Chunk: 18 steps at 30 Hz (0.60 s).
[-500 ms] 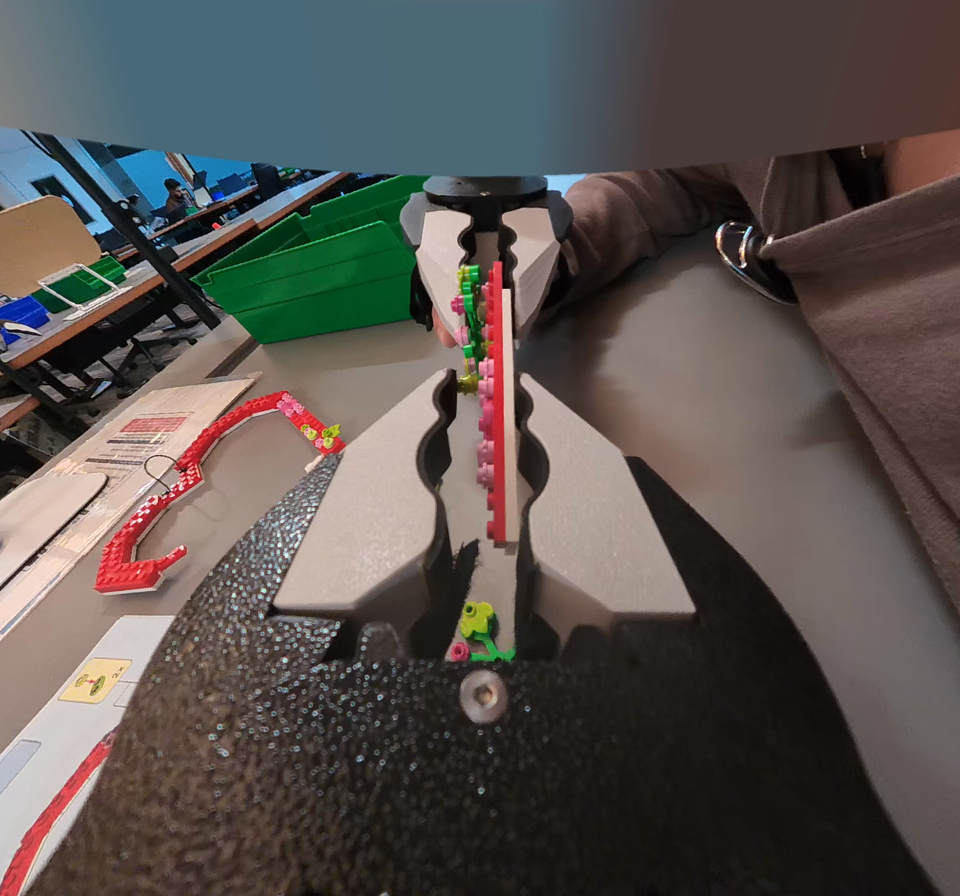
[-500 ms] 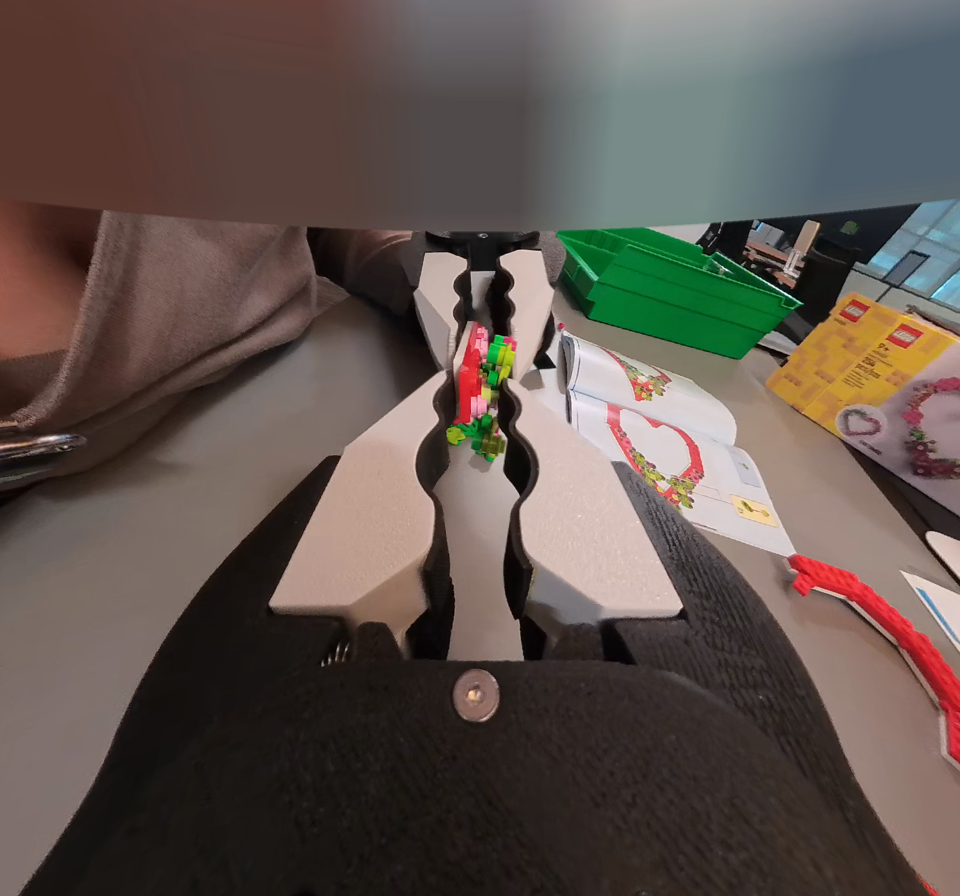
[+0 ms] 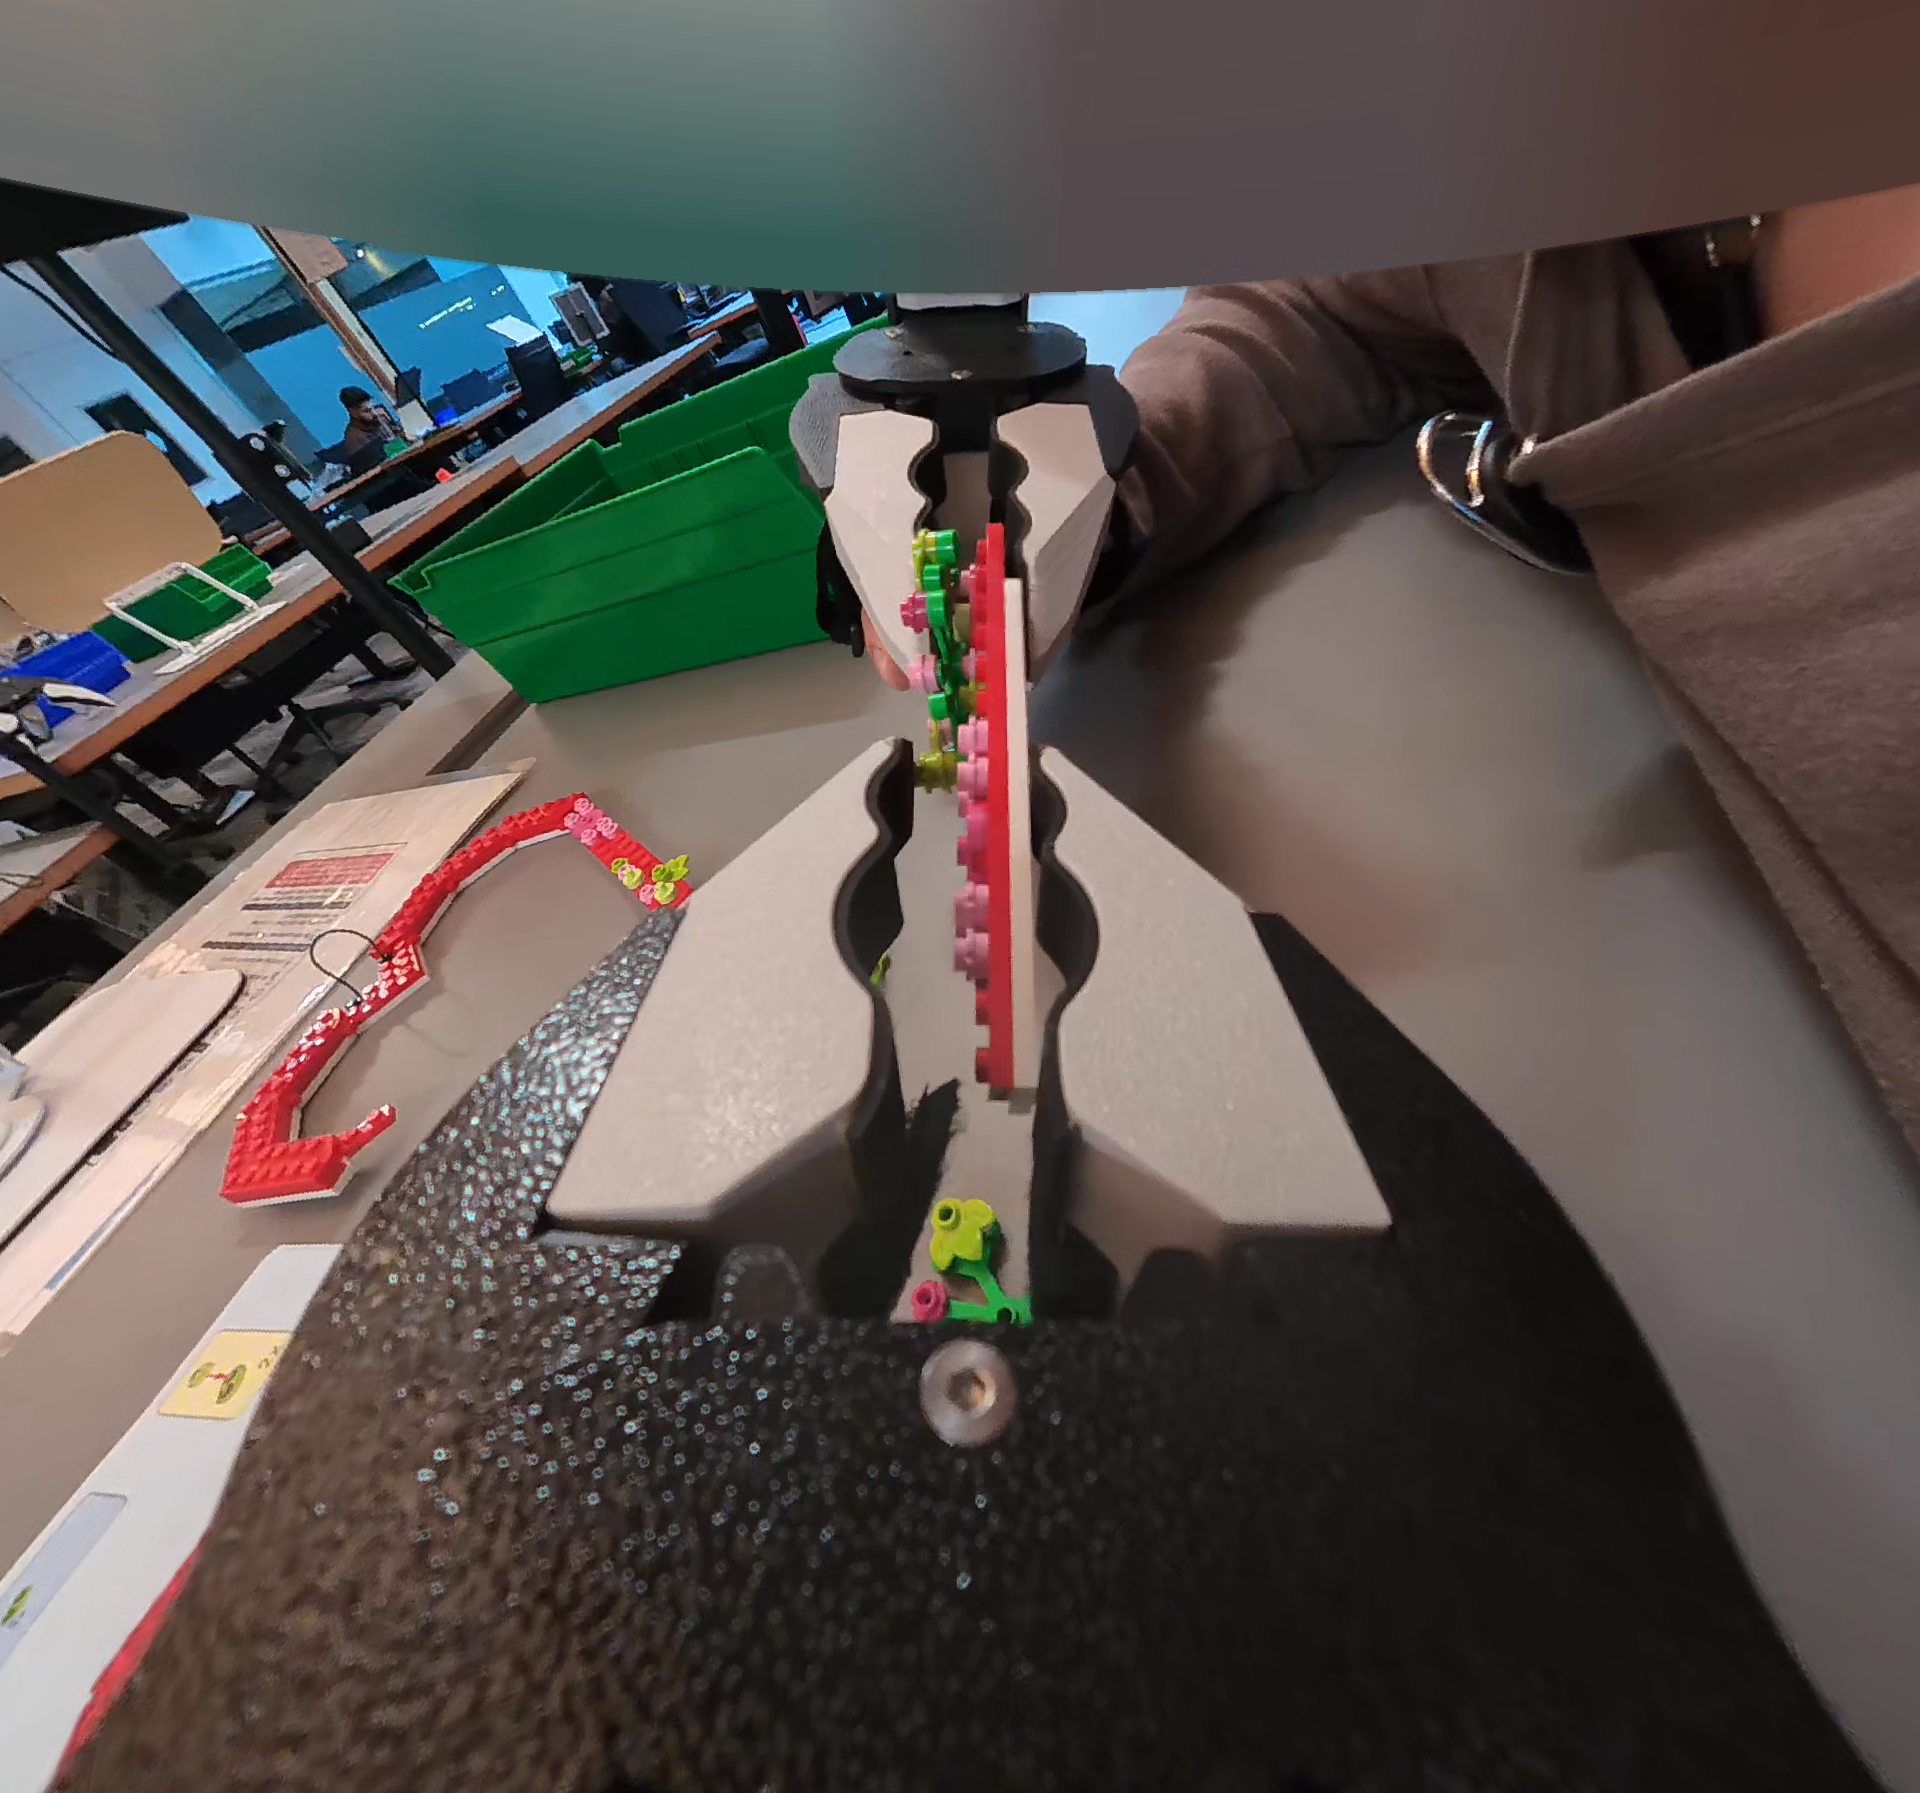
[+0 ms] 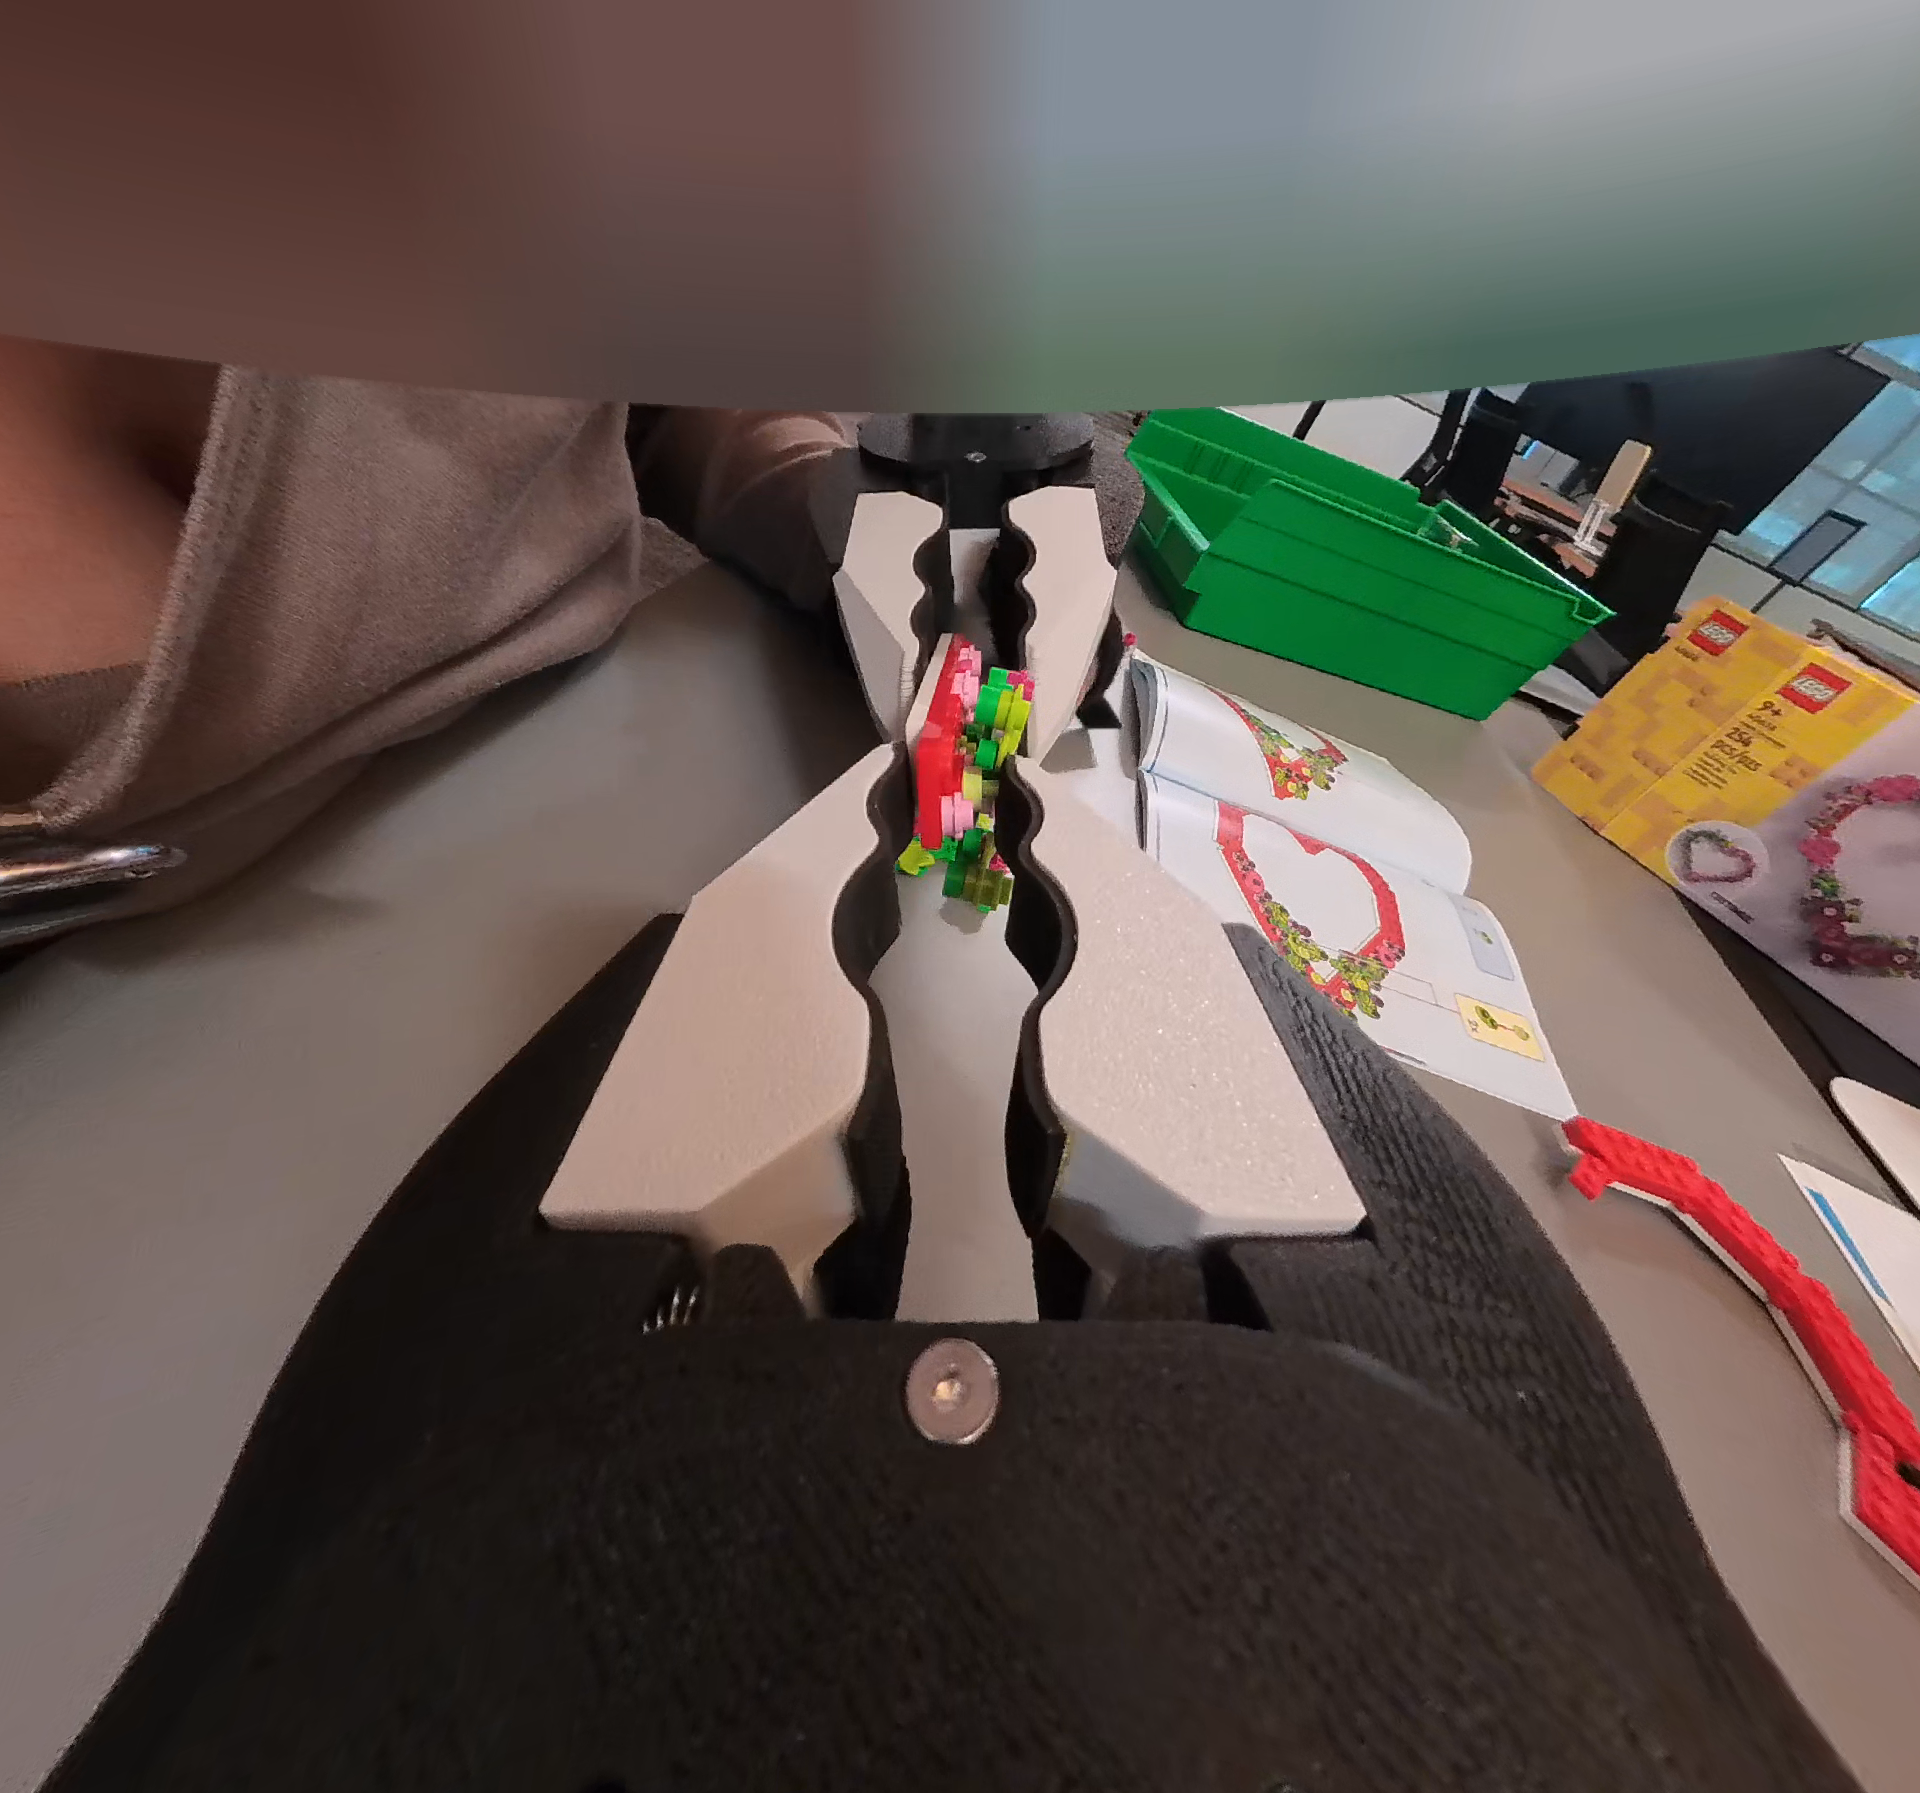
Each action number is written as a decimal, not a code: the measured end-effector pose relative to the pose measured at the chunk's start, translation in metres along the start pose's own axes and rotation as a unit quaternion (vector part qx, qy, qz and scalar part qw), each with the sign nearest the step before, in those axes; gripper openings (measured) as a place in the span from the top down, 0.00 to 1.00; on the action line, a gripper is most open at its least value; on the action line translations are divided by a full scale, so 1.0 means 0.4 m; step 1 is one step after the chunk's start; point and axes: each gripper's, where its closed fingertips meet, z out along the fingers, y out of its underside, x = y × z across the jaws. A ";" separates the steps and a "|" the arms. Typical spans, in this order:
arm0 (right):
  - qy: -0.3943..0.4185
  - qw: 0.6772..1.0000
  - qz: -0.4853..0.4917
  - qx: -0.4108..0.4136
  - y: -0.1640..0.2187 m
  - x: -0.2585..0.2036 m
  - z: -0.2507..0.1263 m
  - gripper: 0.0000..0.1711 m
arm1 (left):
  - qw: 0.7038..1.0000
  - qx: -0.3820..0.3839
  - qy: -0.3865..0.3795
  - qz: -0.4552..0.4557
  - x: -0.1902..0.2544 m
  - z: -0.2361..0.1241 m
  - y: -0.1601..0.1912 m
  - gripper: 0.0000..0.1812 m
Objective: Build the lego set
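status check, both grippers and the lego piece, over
Left gripper and right gripper both shut on flowered red lego strip, held on edge above grey table. Nothing between them. Other red arc lies untouched.

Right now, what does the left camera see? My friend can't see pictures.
Two hand-held grippers, the left and the right, meet tip to tip, pinching a red Lego strip with pink and green flowers. A red curve and green bins sit on the grey table.

Glossy plastic bin (image 4: 1340,590); matt table (image 3: 1351,808), likely laminate.
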 end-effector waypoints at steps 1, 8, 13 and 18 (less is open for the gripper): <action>-0.001 1.000 -0.003 -0.001 0.000 -0.001 0.000 0.92 | 1.000 0.000 0.000 0.002 0.000 0.000 0.000 0.90; -0.007 1.000 -0.019 -0.008 -0.001 -0.010 0.001 0.92 | 1.000 -0.007 0.002 0.025 0.006 -0.001 0.001 0.91; -0.011 0.999 -0.029 -0.014 0.002 -0.016 0.003 0.92 | 0.999 -0.017 0.003 0.044 0.012 -0.003 0.003 0.92; -0.021 1.000 0.003 -0.007 0.005 -0.013 0.001 0.92 | 0.999 -0.025 0.005 0.022 0.010 0.000 0.007 0.92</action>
